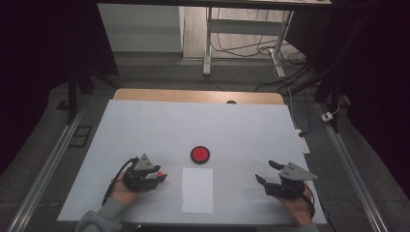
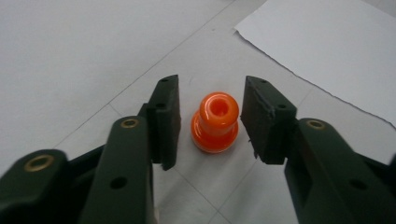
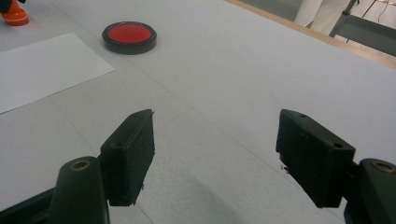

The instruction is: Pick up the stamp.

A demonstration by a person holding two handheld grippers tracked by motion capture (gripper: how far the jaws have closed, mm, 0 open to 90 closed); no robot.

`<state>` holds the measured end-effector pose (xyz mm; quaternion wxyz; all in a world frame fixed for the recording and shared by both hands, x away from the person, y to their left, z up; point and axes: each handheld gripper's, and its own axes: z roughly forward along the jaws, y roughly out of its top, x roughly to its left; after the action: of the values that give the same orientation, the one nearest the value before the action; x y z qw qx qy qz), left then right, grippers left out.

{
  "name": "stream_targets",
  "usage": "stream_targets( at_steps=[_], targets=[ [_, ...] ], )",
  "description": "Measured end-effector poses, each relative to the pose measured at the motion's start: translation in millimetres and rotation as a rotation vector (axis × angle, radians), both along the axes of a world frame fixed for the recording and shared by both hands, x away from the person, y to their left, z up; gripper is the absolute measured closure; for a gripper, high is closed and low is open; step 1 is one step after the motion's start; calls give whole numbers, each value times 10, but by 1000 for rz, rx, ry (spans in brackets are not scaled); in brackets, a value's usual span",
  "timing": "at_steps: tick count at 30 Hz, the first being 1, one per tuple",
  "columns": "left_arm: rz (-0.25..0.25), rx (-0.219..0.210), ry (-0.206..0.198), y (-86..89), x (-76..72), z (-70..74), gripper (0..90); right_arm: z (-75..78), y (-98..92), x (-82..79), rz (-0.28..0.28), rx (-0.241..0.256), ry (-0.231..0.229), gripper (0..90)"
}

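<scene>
The white counter has much open room and its edges are far from the work. A white paper sheet lies in the middle, a red round pad just behind it. The right gripper rests aside, fingers wide and empty. The left gripper has its fingers narrowly apart around the small orange stamp, not touching. It seems light, stiff and smooth; grip the narrow neck.
</scene>
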<state>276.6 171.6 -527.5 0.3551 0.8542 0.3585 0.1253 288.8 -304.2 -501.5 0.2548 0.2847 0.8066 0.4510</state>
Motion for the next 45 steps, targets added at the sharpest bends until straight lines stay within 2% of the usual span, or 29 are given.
stream_targets(
  at_steps=[10,21,30,36,45],
  targets=[
    [-12,2,3,-1,0,-9,698,2,1,-10,2,-4,-7,283],
    [-19,2,-5,19,1,3,720,-3,-1,-9,2,0,-6,284],
    [-9,-42,-15,69,6,48,721,-11,5,-5,1,0,-1,284],
    [-4,-56,-34,82,3,103,721,-8,5,-6,1,0,-3,284],
    [-4,-121,-67,92,25,252,721,-11,12,-6,1,-5,-5,287]
  ],
)
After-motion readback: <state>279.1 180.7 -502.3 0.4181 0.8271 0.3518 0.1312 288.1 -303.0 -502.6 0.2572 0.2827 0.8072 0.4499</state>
